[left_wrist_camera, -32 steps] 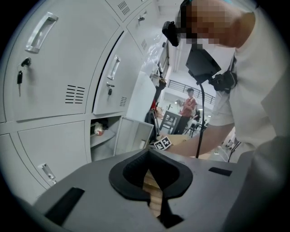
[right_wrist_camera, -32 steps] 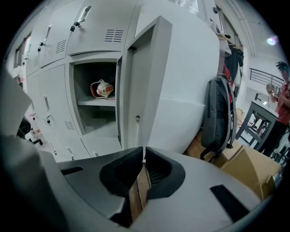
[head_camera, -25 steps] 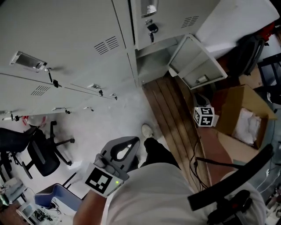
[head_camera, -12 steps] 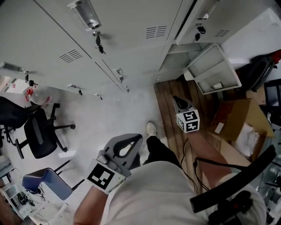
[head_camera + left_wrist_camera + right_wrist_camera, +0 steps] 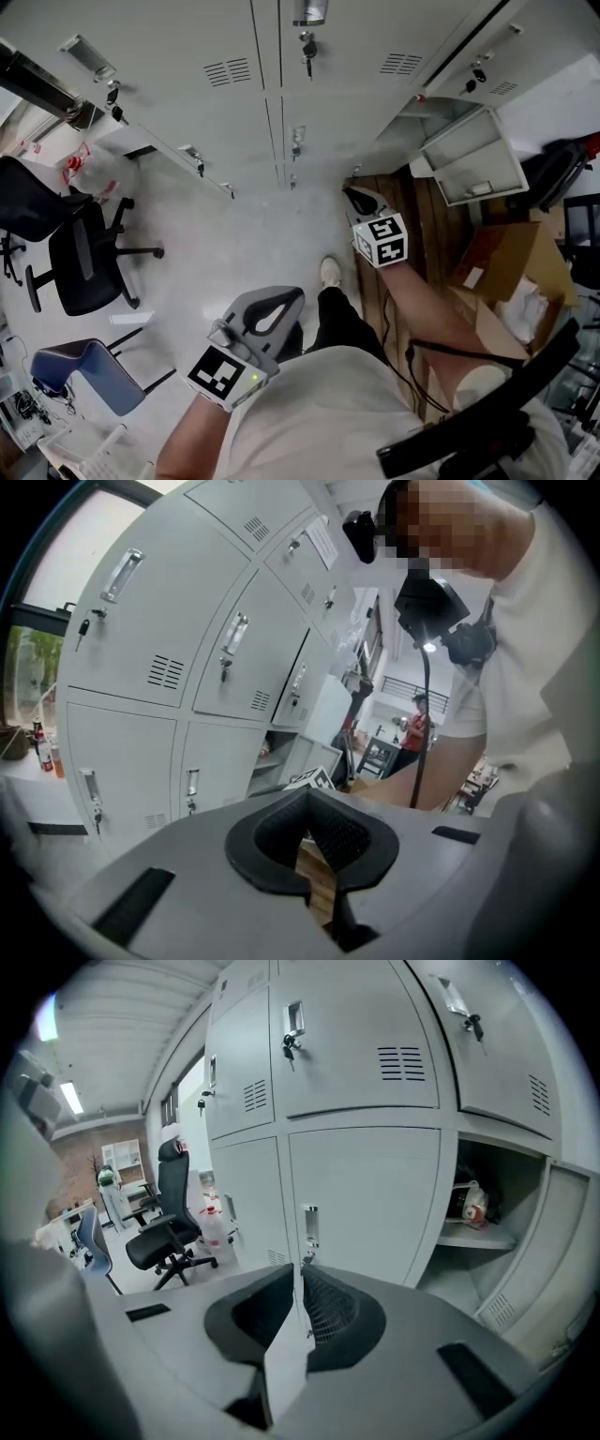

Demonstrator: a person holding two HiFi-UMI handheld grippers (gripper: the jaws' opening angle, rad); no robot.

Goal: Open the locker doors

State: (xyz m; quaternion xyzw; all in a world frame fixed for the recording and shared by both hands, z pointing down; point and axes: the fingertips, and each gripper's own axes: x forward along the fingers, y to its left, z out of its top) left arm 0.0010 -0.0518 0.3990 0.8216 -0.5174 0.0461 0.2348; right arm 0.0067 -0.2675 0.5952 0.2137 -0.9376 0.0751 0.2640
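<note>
A bank of grey lockers [image 5: 216, 56] fills the top of the head view. One bottom door [image 5: 473, 155] at the right stands swung open. My right gripper [image 5: 351, 193], shut and empty, points at the closed bottom door [image 5: 366, 1194] beside that open compartment [image 5: 478, 1218]. In the right gripper view its tips [image 5: 300, 1274] sit just under that door's handle [image 5: 308, 1222], apart from it. My left gripper [image 5: 289, 294] hangs low near my leg, shut and empty. In the left gripper view its tips [image 5: 306, 799] aim along the locker row [image 5: 225, 667].
A black office chair [image 5: 84, 262] and a blue chair [image 5: 80, 375] stand on the floor at the left. An open cardboard box [image 5: 511, 253] lies at the right on wooden planks [image 5: 398, 291]. My shoe [image 5: 330, 272] is near the lockers.
The right gripper has risen and swung left, from beside the open door to in front of the closed bottom door. The head view has turned left along the lockers. The left gripper stays low.
</note>
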